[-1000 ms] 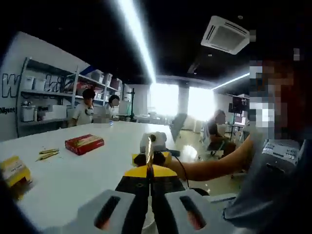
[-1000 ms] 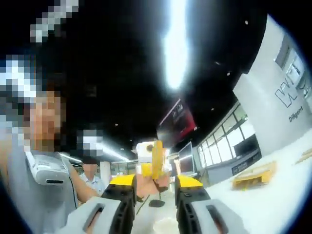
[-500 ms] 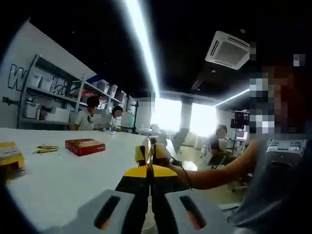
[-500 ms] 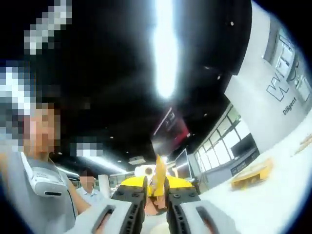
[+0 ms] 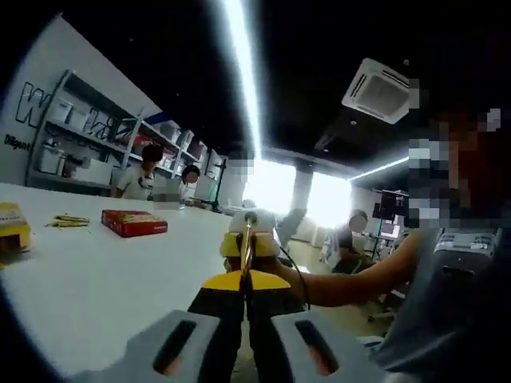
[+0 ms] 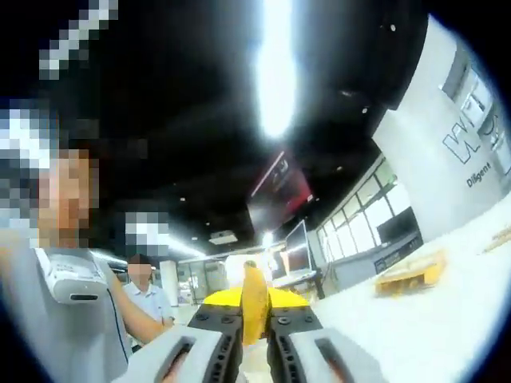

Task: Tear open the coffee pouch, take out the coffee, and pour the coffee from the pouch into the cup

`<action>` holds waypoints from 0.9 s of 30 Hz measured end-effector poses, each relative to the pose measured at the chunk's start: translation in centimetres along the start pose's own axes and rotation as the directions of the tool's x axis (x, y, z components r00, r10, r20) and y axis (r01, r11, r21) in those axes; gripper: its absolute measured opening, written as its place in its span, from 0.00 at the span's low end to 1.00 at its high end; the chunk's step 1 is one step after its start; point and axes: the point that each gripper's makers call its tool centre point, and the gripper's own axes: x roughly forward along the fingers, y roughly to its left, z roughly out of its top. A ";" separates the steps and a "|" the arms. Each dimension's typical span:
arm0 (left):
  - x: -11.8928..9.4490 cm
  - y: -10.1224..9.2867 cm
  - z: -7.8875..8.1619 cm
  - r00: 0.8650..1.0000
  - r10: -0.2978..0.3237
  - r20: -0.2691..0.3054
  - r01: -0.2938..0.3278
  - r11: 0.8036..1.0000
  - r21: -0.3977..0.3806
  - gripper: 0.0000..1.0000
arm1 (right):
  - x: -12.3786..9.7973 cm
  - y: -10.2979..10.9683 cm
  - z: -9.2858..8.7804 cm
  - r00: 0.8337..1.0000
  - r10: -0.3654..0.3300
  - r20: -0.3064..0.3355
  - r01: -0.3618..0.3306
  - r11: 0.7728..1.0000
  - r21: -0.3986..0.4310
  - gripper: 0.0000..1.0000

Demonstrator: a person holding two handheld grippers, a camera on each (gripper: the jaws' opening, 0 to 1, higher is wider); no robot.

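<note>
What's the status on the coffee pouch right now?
Left tongs shut on coffee pouch. Right tongs shut on the same pouch, held above the table. Red box well off to the side, nothing blocking.

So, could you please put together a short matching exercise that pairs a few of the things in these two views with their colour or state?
Things:
1. thin gold coffee pouch
2. flat cardboard box lying on the white table
3. left gripper
4. small box at the table's near left edge

Colour or state:
A. red
B. jaws closed on the pouch's lower end
C. yellow
D. held upright between both grippers

Pairs: 1-D, 2-A, 3-B, 4-C. The right gripper is also closed on the pouch.
</note>
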 end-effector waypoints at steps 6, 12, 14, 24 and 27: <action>0.1 0.1 -1.0 0.999 -0.002 -0.037 0.002 1.000 0.016 0.04 | -0.3 -0.1 -1.0 0.999 -0.007 -0.053 0.007 1.000 0.006 0.09; 0.5 0.0 -2.6 0.992 -0.008 -0.130 0.014 0.999 0.045 0.04 | -1.0 -0.1 -2.1 0.990 -0.016 -0.137 0.014 1.000 -0.018 0.09; 0.7 0.1 -3.2 0.986 -0.009 -0.167 0.019 0.998 0.057 0.04 | -1.3 -0.2 -2.6 0.983 -0.027 -0.184 0.021 0.999 -0.037 0.09; 0.8 0.7 -5.4 0.953 -0.017 -0.302 0.051 0.993 0.106 0.05 | -1.4 -0.8 -3.9 0.926 -0.075 -0.370 0.040 0.994 -0.100 0.09; 0.6 0.9 -5.4 0.952 -0.019 -0.307 0.055 0.992 0.111 0.05 | -0.9 -0.9 -3.8 0.912 -0.078 -0.404 0.034 0.993 -0.115 0.09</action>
